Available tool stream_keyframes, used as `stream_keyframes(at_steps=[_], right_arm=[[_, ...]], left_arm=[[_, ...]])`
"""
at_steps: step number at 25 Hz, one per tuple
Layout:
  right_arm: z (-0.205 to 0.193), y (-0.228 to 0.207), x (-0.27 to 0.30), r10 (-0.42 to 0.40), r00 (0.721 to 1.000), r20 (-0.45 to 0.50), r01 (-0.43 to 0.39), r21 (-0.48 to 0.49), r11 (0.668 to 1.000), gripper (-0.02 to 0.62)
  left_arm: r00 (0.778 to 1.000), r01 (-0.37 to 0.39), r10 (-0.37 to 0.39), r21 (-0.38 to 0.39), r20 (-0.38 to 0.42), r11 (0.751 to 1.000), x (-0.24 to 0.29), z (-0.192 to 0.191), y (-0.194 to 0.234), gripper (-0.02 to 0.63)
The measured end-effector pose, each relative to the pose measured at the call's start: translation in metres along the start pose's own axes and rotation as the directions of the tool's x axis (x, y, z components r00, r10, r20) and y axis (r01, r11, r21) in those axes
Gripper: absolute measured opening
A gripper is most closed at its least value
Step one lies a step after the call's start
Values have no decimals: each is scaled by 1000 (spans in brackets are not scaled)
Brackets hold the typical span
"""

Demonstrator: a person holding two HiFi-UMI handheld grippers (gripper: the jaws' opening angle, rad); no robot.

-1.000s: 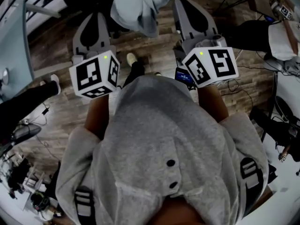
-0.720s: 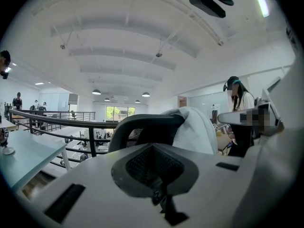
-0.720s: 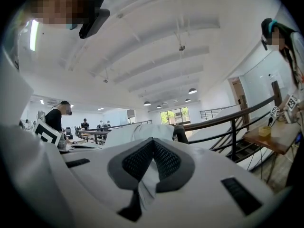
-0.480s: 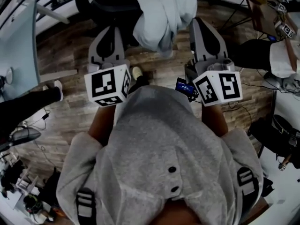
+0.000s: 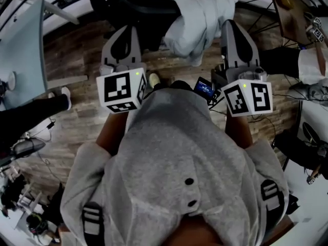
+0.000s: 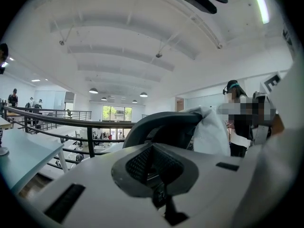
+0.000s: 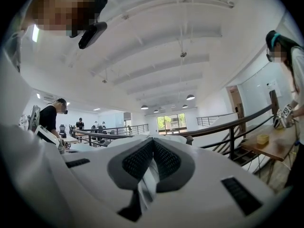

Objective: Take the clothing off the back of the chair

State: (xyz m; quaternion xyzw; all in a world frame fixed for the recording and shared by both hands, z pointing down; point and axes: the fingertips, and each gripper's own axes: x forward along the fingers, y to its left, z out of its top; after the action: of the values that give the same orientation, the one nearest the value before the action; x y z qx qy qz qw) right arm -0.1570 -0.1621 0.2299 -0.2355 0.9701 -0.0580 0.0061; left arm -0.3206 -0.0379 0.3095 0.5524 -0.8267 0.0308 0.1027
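A pale grey garment (image 5: 197,14) hangs over the back of a black office chair (image 5: 136,12) at the top of the head view. My left gripper (image 5: 125,31) is shut and empty, pointing at the chair from just short of it. My right gripper (image 5: 233,25) is also shut and empty, beside the garment's right edge. In the left gripper view the chair back (image 6: 156,127) rises just beyond the closed left gripper (image 6: 152,148), with the garment (image 6: 209,132) draped on its right side. In the right gripper view a pale fold (image 7: 178,138) shows just past the closed right gripper (image 7: 153,144).
A light desk (image 5: 20,45) and a railing stand at the left, a wooden table (image 5: 289,4) at the upper right. A person's dark leg (image 5: 31,111) crosses the wood floor at the left. Another person (image 6: 242,127) stands behind the chair. Cables lie at the right.
Both grippers have moved forward towards the chair. The chair and the garment on it now show more fully at the top of the head view.
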Motion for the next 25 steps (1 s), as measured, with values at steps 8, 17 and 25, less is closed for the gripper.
stream_keyframes(at_steps=[8,17,25], right_arm=[[4,10,7,-34,999,30,34,2,999,15],[10,16,16,-34,998,47,34,-10,999,15],[11,14,2,-58,997,52,58,-7,998,15]], left_arm=[[999,40,-40,1,7,999,0,0,12,9],[999,51,-51,-16,-1,999,4,-11,22,9],[997,72,-72,-8,-13,997,7,-14,18,9]])
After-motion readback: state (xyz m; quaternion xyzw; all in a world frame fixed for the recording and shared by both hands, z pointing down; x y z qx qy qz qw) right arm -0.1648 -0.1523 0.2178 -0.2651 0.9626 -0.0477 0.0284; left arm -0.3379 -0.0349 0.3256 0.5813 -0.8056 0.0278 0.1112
